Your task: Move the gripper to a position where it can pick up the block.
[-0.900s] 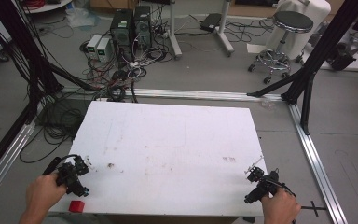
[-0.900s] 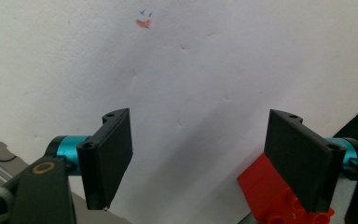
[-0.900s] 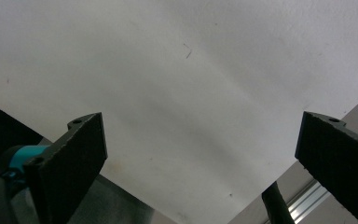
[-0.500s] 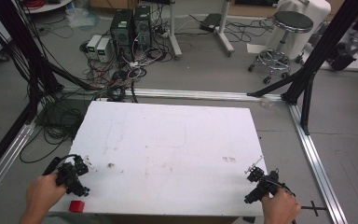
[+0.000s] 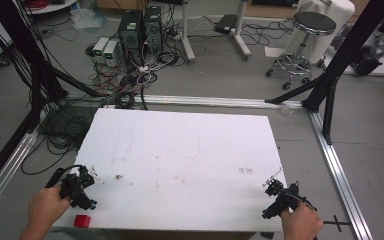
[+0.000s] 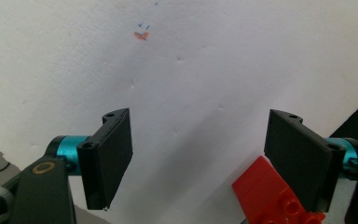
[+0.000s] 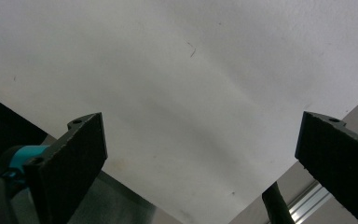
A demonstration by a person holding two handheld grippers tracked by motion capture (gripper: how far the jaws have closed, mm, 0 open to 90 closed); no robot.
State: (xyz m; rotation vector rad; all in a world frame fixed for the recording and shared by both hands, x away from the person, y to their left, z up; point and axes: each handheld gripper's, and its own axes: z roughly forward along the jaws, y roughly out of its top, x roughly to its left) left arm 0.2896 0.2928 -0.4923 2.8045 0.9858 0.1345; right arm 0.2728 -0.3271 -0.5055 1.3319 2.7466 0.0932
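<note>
Red brick (image 5: 82, 220) lies ungrasped at the desk's (image 5: 190, 145) near left corner beside the wide-open left gripper (image 5: 81, 187), right gripper (image 5: 275, 192) likewise gaping empty, so seemingly nothing is begun.

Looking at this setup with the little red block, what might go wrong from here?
The red block sits right at the near edge of the white table, beside the open left gripper. A nudge might push it off onto the floor. The open right gripper hovers over the table's near right corner, so a careless drop of the hand could knock it against the edge.
</note>
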